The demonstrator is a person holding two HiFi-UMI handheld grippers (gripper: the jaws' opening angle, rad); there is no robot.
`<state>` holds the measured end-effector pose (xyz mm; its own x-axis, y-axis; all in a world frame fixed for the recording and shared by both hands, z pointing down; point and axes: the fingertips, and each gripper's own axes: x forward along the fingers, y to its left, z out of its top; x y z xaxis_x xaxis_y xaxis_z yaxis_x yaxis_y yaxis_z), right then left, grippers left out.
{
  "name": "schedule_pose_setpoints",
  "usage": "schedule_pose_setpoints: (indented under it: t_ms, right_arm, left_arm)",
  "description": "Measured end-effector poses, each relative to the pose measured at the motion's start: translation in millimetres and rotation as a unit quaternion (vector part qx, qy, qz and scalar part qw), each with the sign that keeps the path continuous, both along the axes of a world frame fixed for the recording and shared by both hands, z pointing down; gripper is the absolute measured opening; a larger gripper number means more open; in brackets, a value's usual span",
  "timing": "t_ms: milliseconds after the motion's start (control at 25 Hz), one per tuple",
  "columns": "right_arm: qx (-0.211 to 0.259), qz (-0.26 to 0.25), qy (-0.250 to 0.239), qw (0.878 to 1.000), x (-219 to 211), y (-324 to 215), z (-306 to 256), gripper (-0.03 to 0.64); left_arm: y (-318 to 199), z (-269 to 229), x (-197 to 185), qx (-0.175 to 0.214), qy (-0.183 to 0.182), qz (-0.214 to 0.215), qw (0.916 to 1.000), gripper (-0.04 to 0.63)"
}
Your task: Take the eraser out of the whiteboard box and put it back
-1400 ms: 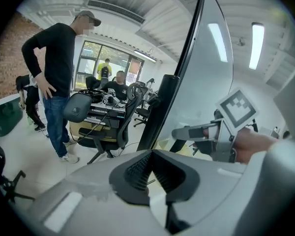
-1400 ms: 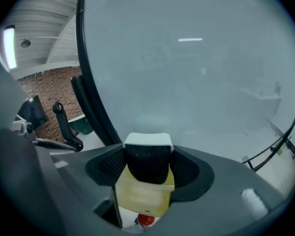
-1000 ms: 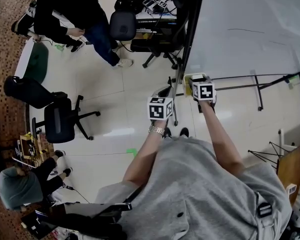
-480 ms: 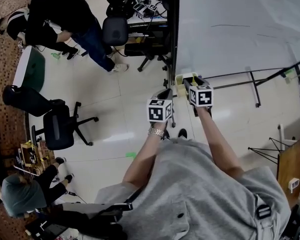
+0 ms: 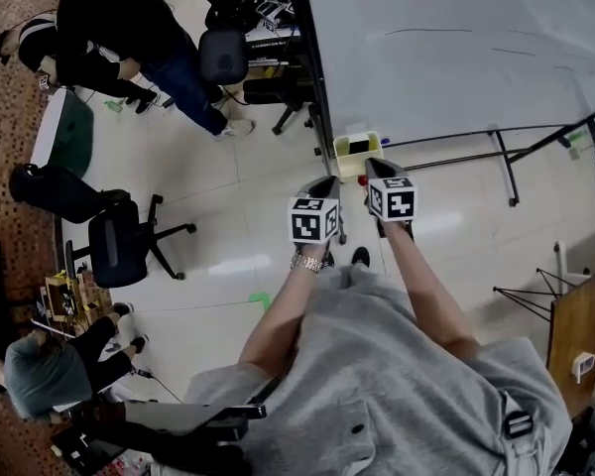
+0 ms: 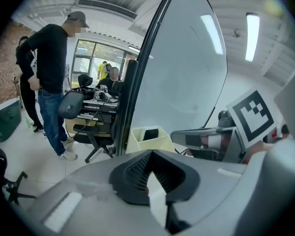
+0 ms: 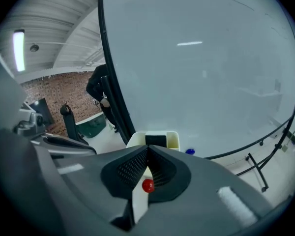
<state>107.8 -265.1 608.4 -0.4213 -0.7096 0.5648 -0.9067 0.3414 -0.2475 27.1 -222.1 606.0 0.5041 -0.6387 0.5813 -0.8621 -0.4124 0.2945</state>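
While ribbed right gripper (image 7: 147, 154) rests closed, blk eraser (image 7: 156, 140) occupies cream box (image 7: 173, 141).

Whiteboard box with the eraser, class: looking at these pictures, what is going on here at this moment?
A person stands at the whiteboard with a two-jaw gripper in each hand. The left gripper and the right gripper both point toward the pale whiteboard box at the board's lower corner, short of it. Each has its jaws together with nothing gripped. The black eraser sits inside the box, and neither gripper touches it.
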Motion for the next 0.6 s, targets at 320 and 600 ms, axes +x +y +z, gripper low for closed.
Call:
schedule_pose_setpoints:
  t_ms: [320,600]
  right_arm:
    - [0.003,0.001,-0.044,0.999,-26,68,-4,0.003]
    - [-0.001,0.013,-0.041,0.999,-52,151,1,0.003]
  left_arm:
    - [53,10,1,0.002,0.008,0.032,0.9995,0.003]
    - [127,14,-14,0.006,0.027,0.044,0.9987,0.003]
